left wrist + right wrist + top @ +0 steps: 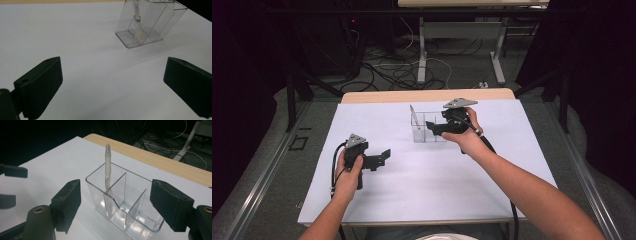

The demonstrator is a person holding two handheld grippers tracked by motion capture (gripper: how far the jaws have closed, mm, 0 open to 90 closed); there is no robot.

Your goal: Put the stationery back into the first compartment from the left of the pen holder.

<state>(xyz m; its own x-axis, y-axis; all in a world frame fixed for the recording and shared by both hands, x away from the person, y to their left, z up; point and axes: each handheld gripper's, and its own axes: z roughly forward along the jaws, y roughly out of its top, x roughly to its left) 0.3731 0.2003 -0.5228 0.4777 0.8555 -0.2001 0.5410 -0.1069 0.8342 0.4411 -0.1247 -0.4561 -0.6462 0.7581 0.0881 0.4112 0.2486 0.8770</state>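
Left black two-jaw gripper (384, 155): matte black body, grey three-cornered plate with small dark holes on top, black cable looping down from its rear past the wrist. Its jaws are blocky black pads with fine ribbing on the inner faces and a small round screw hole on each top. Right black two-jaw gripper (430, 126): same build, grey three-cornered plate on top, black cable trailing along the forearm off the table edge. Brass-coloured round bushings sit at its jaw pivots; the jaw pads look scuffed and dusty. Both forearms bare, no sleeves or gloves. Light-coloured garment at the bottom edge.
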